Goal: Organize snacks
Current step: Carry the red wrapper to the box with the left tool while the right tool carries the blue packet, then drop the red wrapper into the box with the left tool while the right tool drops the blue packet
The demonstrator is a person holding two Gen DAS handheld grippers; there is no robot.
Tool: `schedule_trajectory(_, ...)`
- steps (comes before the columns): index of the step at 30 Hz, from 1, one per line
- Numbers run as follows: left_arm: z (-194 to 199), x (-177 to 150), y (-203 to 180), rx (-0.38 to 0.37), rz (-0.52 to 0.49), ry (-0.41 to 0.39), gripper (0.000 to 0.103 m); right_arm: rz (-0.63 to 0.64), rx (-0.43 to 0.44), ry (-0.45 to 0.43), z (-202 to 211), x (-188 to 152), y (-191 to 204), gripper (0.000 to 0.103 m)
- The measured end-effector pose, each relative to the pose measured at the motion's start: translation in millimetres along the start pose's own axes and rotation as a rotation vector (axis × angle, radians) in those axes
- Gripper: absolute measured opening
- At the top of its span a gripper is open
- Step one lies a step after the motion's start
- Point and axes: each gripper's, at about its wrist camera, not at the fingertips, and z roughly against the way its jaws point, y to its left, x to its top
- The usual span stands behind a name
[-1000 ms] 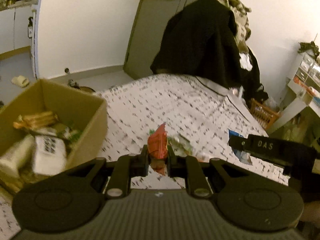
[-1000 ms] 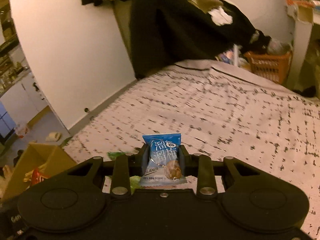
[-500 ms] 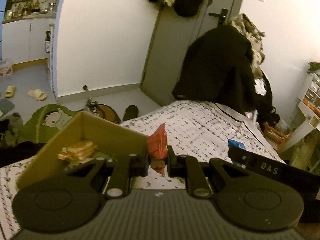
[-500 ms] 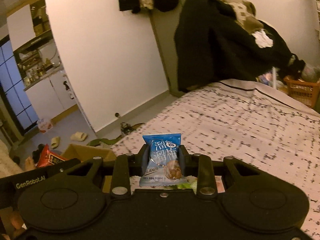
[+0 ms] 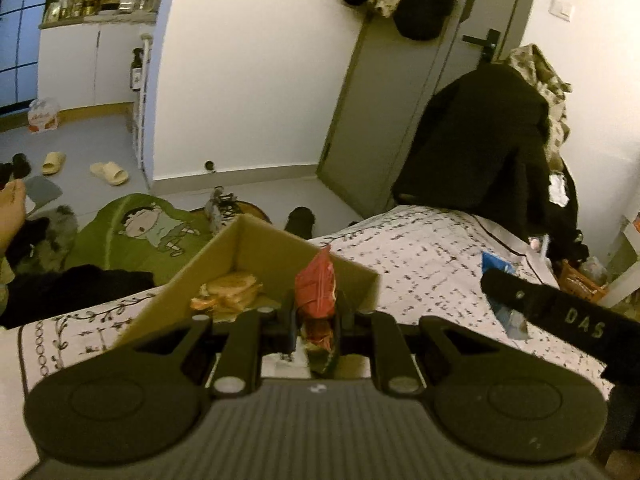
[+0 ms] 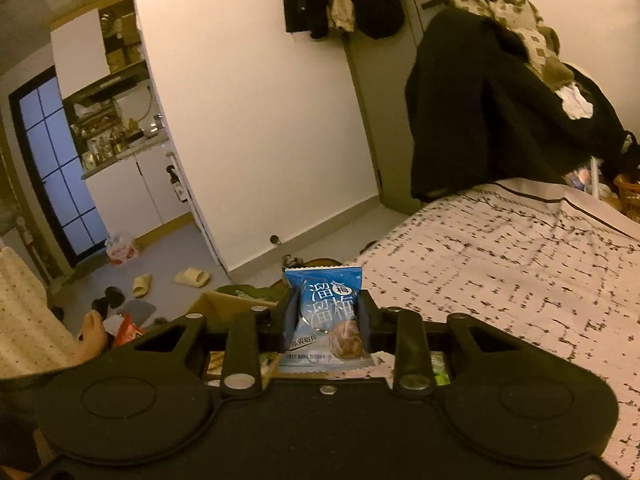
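Red packet (image 5: 316, 292) crumpled — blue packet (image 6: 326, 320) flat, glossy.

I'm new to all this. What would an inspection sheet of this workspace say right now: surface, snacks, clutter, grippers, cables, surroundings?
Surface: bed cover, white with a dark pattern.
Job's things: cardboard box on the bed, holding a wrapped bun; red snack packet; blue plum-candy packet.
Clutter: slippers and a green cartoon cushion on the floor.
Grippers: left gripper shut on the red snack packet over the box; right gripper shut on the blue plum-candy packet.
Cables: nothing seen.
Surroundings: door, dark coat hung past the bed, kitchen counter beyond.
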Motion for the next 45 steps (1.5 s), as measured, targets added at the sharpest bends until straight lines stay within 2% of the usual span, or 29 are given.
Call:
schedule_trajectory(11,-13.4,-6.7,16.6,0.002,0.012,0.072,0.015,0.042,0.052,-0.003,-8.3,-5.2,30.3,0.031)
schedule_trajectory(16,-20.3,-11.2,24.3,0.032,0.024,0.106,0.015,0.066,0.065,0.026,-17.1,-12.7,39.7,0.031)
schedule_trajectory(17,-20.6,-11.2,26.0,0.042,0.028,0.110,0.018,0.069,0.066,0.031,-18.4,-13.7,40.9,0.031)
schedule_trajectory(19,-19.6,-9.0,30.4,0.062,0.032,0.105,0.021,0.071,0.068,0.036,-19.8,-15.5,44.4,0.031)
schedule_trajectory(22,-15.3,-2.8,40.7,0.077,0.074,0.090,0.032,0.071,0.075,0.039,-21.6,-16.2,48.2,0.031)
schedule_trajectory(27,0.1,8.6,46.8,0.079,0.068,0.043,0.034,0.086,0.089,0.050,-23.3,-18.8,59.1,0.031)
schedule_trajectory(31,9.9,16.0,53.3,0.090,0.079,0.011,0.043,0.039,0.138,0.085,-24.9,-17.4,63.9,0.031)
schedule_trajectory(36,21.4,20.1,61.4,0.115,0.088,-0.007,0.046,0.065,0.187,0.128,-26.0,-22.2,76.2,0.033)
schedule_trajectory(37,22.5,20.4,62.9,0.118,0.090,-0.010,0.049,0.076,0.192,0.141,-25.9,-23.4,78.5,0.034)
schedule_trajectory(38,24.8,21.0,63.4,0.126,0.091,-0.013,0.056,0.076,0.189,0.148,-25.3,-23.9,78.7,0.040)
schedule_trajectory(39,25.7,22.1,64.1,0.132,0.092,-0.018,0.060,0.071,0.187,0.148,-24.2,-23.3,77.5,0.052)
schedule_trajectory(41,31.6,22.0,63.8,0.146,0.098,-0.048,0.080,0.073,0.176,0.117,-18.1,-20.5,75.3,0.057)
schedule_trajectory(43,36.5,22.2,61.5,0.163,0.097,-0.085,0.087,0.061,0.162,0.104,-13.5,-15.9,68.9,0.059)
schedule_trajectory(45,38.5,22.9,57.5,0.153,0.087,-0.099,0.089,0.032,0.151,0.090,-9.1,-12.5,59.1,0.064)
